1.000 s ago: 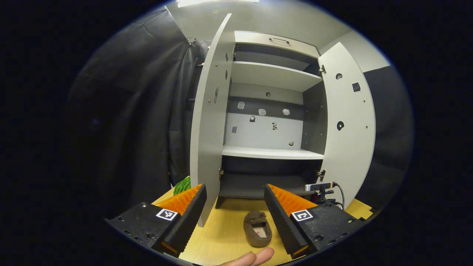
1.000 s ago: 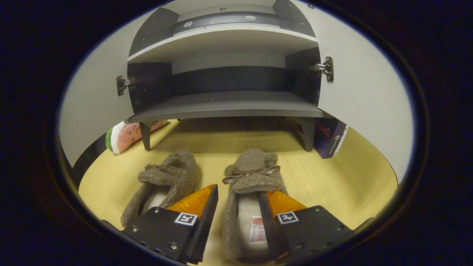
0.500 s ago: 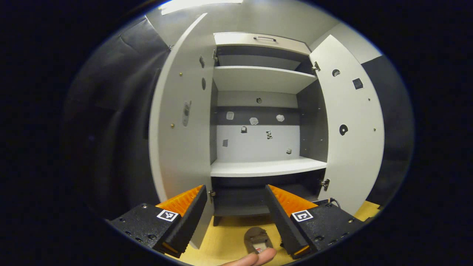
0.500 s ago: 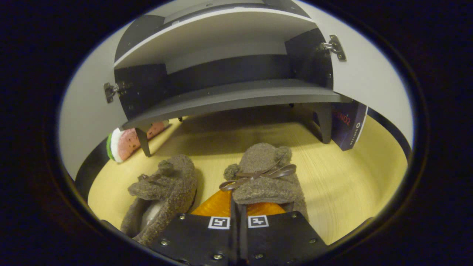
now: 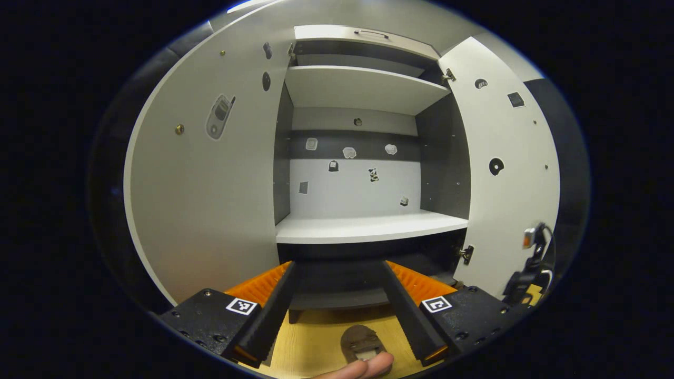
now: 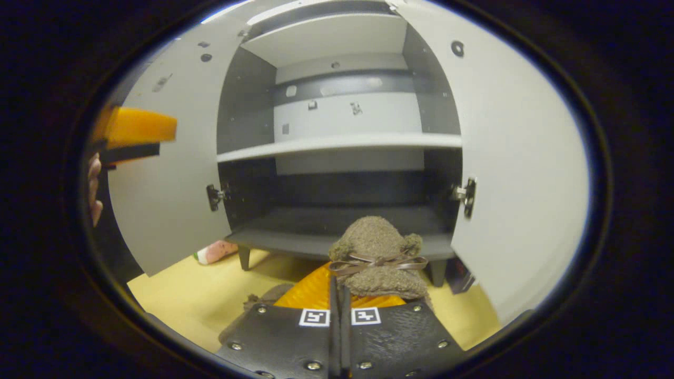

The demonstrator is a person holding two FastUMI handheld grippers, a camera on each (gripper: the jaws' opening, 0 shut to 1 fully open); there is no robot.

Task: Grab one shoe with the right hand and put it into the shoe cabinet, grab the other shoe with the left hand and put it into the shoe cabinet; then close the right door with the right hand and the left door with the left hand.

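My right gripper is shut on the side of a brown fuzzy shoe with a bow and holds it in the air in front of the cabinet's dark bottom shelf. The other brown shoe lies on the yellow floor below it, and it lies low in the left gripper view too. My left gripper is open with nothing between its fingers and faces the open shoe cabinet. Both doors stand open: the left door and the right door.
A fingertip lies at the bottom edge. A small camera on a stand is by the right door. A watermelon-patterned object lies under the left door. A dark box stands behind the right door. A hand is at the left.
My right gripper shut on the bowed shoe and lifted it off the floor toward the bottom shelf. My left gripper swung to face the cabinet's inside.
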